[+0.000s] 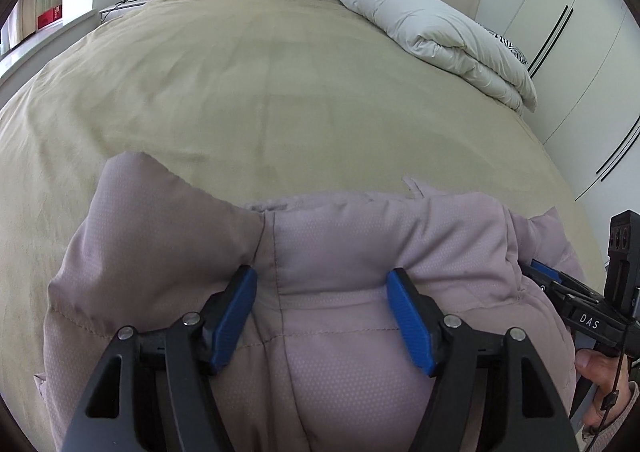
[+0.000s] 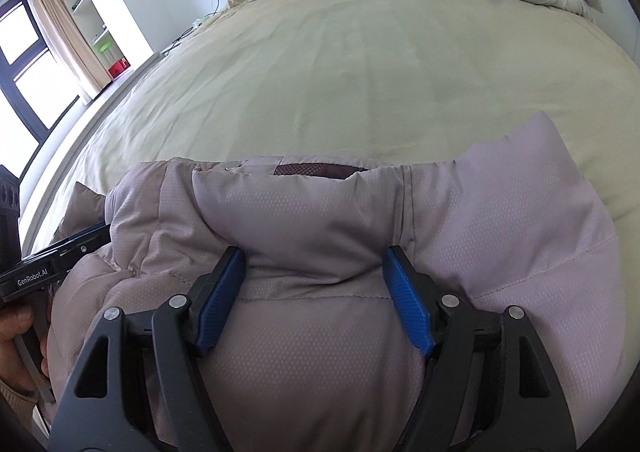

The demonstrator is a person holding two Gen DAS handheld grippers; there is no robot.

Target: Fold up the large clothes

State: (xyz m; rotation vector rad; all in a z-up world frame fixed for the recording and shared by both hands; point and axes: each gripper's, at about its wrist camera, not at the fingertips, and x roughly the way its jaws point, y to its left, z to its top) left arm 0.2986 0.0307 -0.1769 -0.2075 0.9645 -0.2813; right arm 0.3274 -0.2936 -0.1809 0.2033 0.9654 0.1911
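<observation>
Puffer jacket (image 1: 340, 252), pale mauve and quilted, lies bunched on the near part of the beige bedspread (image 1: 240, 92). In the left wrist view the left gripper (image 1: 322, 284) has its jaws apart, a padded fold bulging between the blue pads. A folded white duvet (image 1: 448, 40) lies by the headboard. In the right wrist view the right gripper (image 2: 314, 264) likewise straddles a fold, jaws apart.

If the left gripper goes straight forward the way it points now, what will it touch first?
Most likely the puffy mauve jacket: its padded fold already bulges between the blue fingers of the left gripper. The beige bedspread lies beyond it. Depth is hard to judge here.
</observation>
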